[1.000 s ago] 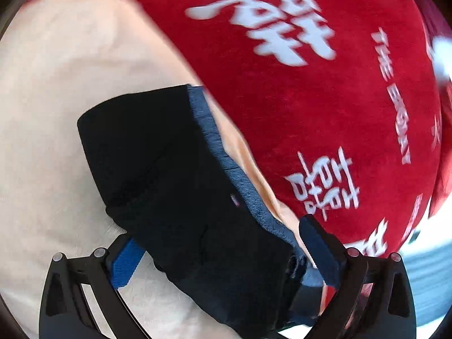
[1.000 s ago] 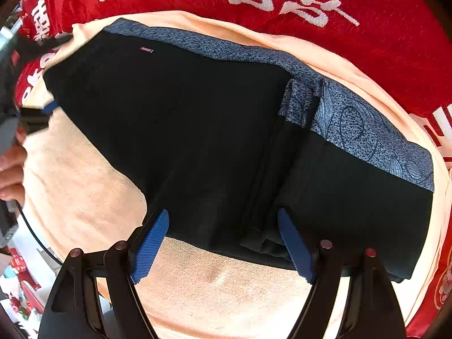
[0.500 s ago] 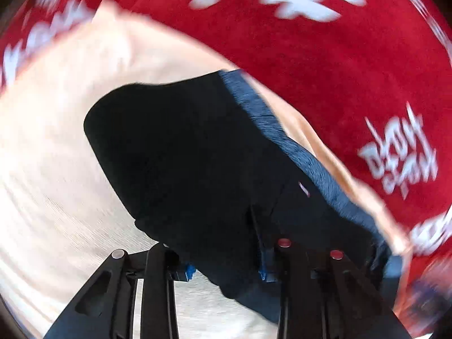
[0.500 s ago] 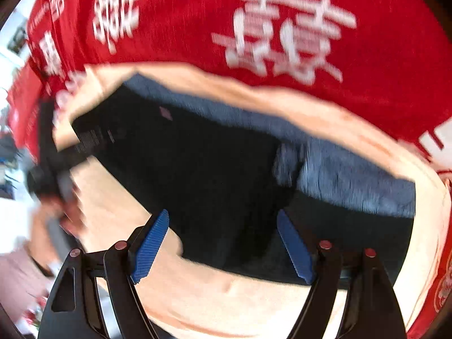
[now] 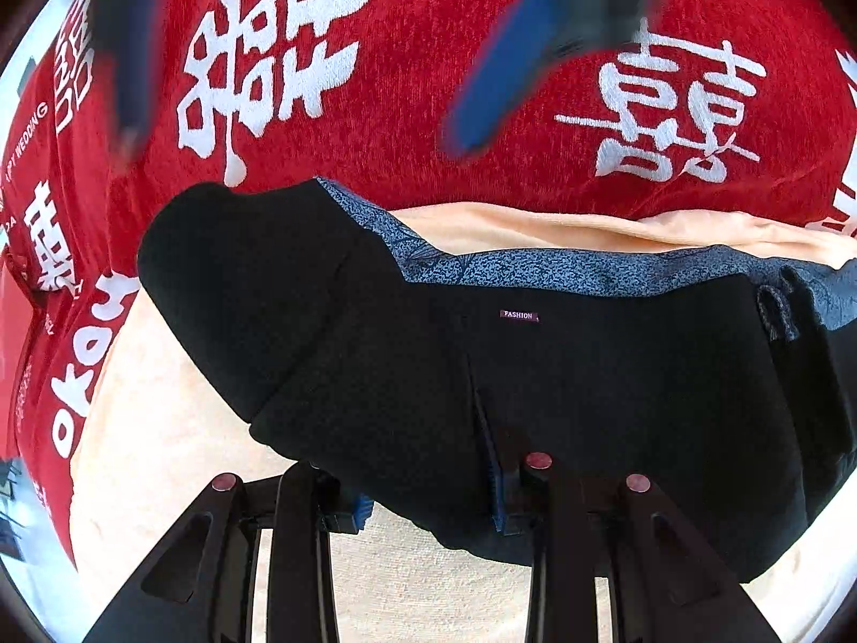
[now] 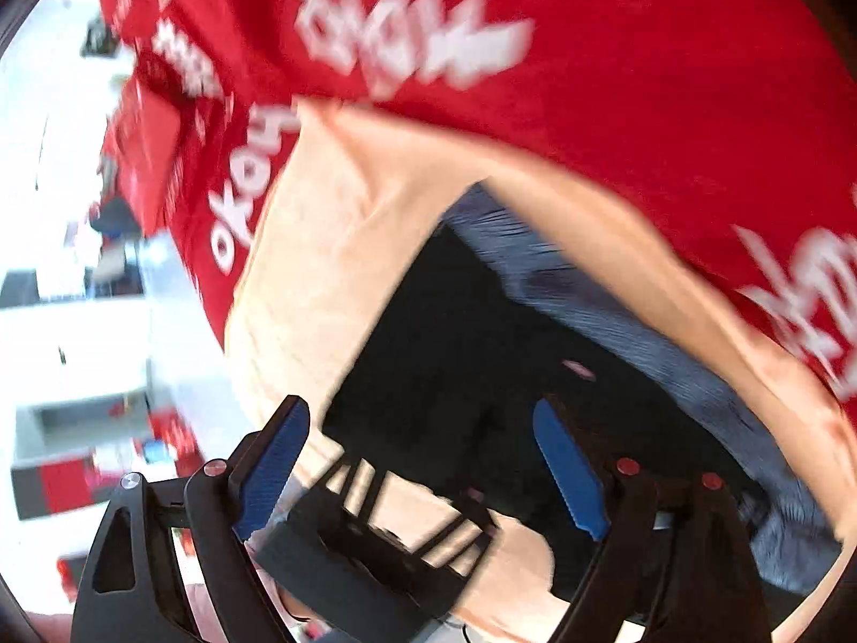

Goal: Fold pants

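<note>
Two grippers showing: left gripper [image 5: 428, 503] clamping near edge of black pants [image 5: 589, 375], fabric lying ahead over peach towel [image 5: 160, 455]. Right gripper [image 6: 423, 477] gaping wide, holding nothing, pants just ahead; red blanket [image 5: 418, 107] lying beyond.

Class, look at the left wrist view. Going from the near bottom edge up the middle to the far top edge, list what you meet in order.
left gripper shut on the fabric → black pants → blue-grey patterned waistband → peach towel → red blanket with white characters.
</note>
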`<state>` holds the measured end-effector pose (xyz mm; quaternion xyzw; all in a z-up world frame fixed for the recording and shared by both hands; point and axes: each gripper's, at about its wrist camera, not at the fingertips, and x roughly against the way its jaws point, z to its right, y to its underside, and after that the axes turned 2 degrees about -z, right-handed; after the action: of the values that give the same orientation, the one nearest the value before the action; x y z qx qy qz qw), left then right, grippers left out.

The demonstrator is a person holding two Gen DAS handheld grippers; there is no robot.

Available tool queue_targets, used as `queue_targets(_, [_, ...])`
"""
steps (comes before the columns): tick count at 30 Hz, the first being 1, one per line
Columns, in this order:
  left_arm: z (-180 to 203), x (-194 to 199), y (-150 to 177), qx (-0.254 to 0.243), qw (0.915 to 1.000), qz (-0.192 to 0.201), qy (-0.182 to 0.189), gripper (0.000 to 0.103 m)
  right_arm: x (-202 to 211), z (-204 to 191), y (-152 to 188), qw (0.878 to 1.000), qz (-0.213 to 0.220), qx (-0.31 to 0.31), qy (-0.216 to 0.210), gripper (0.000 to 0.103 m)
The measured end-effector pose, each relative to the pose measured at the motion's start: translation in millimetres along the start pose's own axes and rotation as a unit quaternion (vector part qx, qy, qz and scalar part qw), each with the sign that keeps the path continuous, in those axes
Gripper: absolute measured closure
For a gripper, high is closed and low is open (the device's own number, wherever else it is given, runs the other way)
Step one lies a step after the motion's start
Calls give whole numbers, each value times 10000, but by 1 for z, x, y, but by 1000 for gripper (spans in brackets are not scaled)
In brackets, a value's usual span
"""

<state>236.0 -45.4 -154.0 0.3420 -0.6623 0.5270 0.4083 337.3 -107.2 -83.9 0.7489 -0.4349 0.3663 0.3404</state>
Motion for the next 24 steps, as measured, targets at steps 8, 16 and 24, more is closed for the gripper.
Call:
queue_targets(8, [7, 12, 4, -244, 9995, 114, -159, 70, -76, -32, -36, 9903, -1119, 373, 733, 17])
queue_targets(16, [34, 49, -6, -583, 9977, 317, 111, 70, -28, -1, -5, 9984, -396, 260, 306, 84])
queue_targets(24, [92, 119, -33, -923, 9912, 709, 634, 70, 70, 58, 87, 9912, 1014, -177, -828, 84])
